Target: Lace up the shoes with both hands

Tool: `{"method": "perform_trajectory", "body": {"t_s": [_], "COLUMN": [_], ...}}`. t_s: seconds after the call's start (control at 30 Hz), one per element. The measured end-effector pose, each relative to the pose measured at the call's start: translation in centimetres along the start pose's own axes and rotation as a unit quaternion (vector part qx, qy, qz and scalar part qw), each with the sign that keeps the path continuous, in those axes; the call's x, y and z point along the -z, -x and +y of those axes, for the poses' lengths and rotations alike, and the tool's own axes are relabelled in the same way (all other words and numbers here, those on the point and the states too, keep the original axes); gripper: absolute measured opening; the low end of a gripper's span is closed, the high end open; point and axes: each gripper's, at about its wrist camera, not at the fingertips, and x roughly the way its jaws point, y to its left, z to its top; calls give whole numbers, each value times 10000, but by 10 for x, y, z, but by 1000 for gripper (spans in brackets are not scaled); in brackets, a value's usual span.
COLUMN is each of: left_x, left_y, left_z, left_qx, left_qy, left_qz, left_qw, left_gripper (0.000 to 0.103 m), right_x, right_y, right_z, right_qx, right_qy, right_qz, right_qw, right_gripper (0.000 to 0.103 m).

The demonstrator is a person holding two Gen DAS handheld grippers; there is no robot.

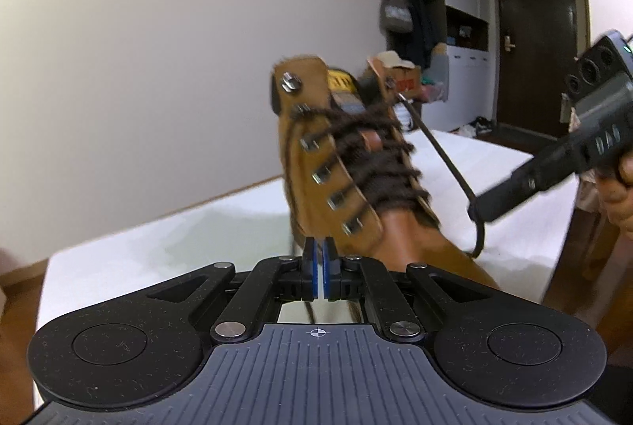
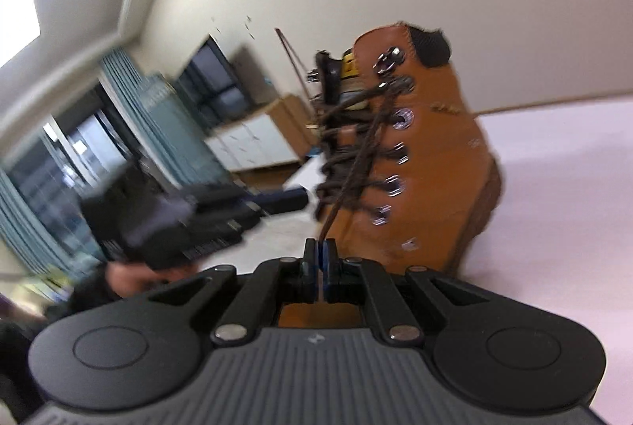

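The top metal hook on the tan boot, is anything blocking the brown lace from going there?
Nothing visible blocks it. The top metal hook on the tan boot is bare, and the brown lace runs clear up from the right gripper.

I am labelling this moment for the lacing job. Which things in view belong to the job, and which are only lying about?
Belong to the job:
- tan boot
- dark brown lace
- left gripper, shut on the lace
- right gripper, shut on the lace

Only lying about:
- grey bag hanging on a hook
- cardboard box
- dark door
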Motion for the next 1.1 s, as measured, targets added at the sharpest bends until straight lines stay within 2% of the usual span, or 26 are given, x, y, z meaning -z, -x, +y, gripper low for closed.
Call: {"method": "perform_trajectory", "body": {"t_s": [0.1, 0.17, 0.2, 0.27, 0.33, 0.47, 0.6, 0.73, 0.8, 1.1], "left_x": [13, 21, 24, 29, 36, 42, 41, 44, 46, 47], "left_y": [12, 20, 22, 27, 33, 35, 36, 46, 49, 46], "left_z": [-6, -13, -17, -25, -32, -49, -59, -63, -63, -70], "left_qx": [-14, -46, -56, -77, -84, -126, -263, -348, -307, -368], "left_qy": [136, 214, 236, 280, 335, 288, 248, 207, 298, 409], "left_qz": [24, 31, 38, 50, 64, 139, 155, 184, 179, 167], "left_qw": [9999, 9998, 9997, 9996, 9994, 9994, 9992, 9990, 9989, 9983], "left_gripper": [3, 4, 4, 4, 5, 7, 7, 16, 17, 5], "right_x": [5, 11, 14, 20, 30, 50, 69, 81, 87, 94], "right_y": [-1, 1, 2, 7, 10, 21, 12, 2, -1, -13], "right_z": [-7, -9, -9, -9, -9, 3, 18, 25, 31, 46], "right_qx": [-7, 33, 69, 189, 426, 972, 1259, 1370, 1398, 1523], "right_qy": [-236, -333, -338, -377, -410, -241, 172, 358, 458, 852], "right_qz": [51, 89, 79, -51, -258, -571, -384, -225, -190, -143], "right_qw": [9997, 9994, 9994, 9991, 9979, 9933, 9911, 9897, 9889, 9846], "right_gripper": [13, 28, 31, 39, 43, 47, 48, 49, 50, 50]}}
